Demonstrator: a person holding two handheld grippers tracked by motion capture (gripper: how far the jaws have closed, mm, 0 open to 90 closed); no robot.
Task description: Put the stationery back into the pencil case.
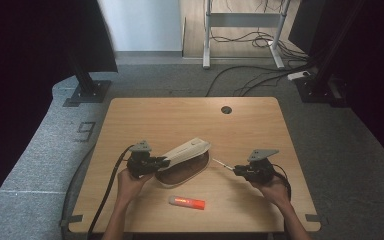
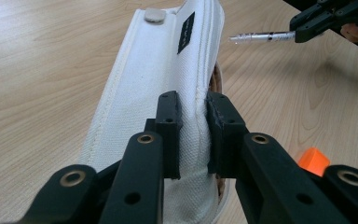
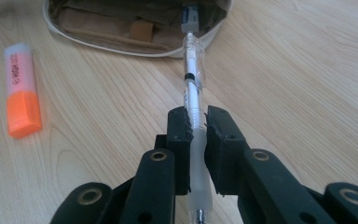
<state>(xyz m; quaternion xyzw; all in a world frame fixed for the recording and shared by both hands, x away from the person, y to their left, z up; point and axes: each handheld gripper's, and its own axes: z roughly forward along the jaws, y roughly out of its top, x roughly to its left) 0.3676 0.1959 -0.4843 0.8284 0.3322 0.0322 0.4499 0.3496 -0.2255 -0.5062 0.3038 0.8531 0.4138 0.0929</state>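
While the left tool (image 2: 193, 135) pinched the lifted flap of the white canvas pencil case (image 1: 185, 160) to hold it open, the right tool (image 3: 196, 149) was clamped on a clear pen (image 3: 193, 93) aimed at the mouth; pen not yet inside, tip just short of the opening, so insertion looked about half done; orange highlighter (image 1: 187, 202) lay untouched on the worktop (image 1: 180, 115) near the front edge, probably left to pack; case sat mid-worktop, brown lining visible, a few items already in it; pen was transparent with a dark band.
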